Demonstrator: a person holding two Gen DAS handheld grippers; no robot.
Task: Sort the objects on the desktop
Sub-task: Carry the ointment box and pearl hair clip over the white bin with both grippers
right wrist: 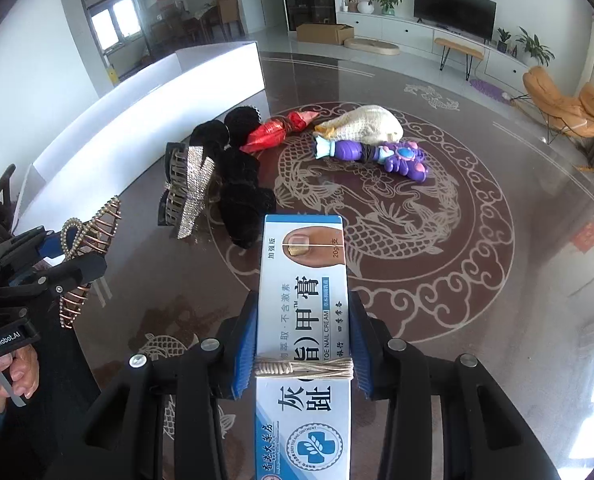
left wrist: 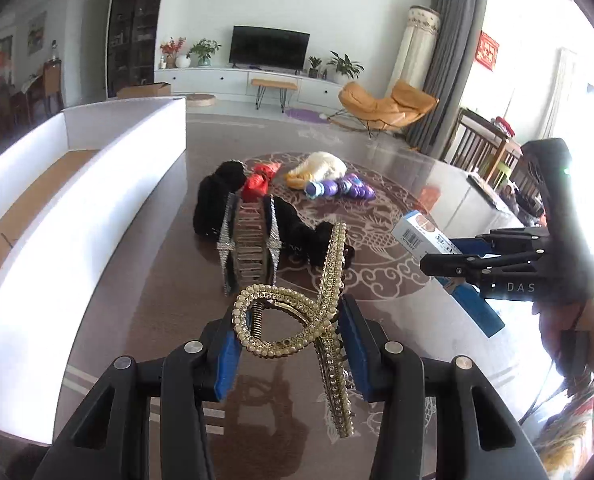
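The left gripper clamps a gold pearl hair clip between its blue pads, clear of the glass tabletop. The right gripper grips a blue-and-white cream box, bound with string, by its long sides, also off the table. Beyond them lie a rhinestone claw clip against black fuzzy scrunchies, a red foil packet, a cream knit pouch and a purple toy. A white box stands along the left.
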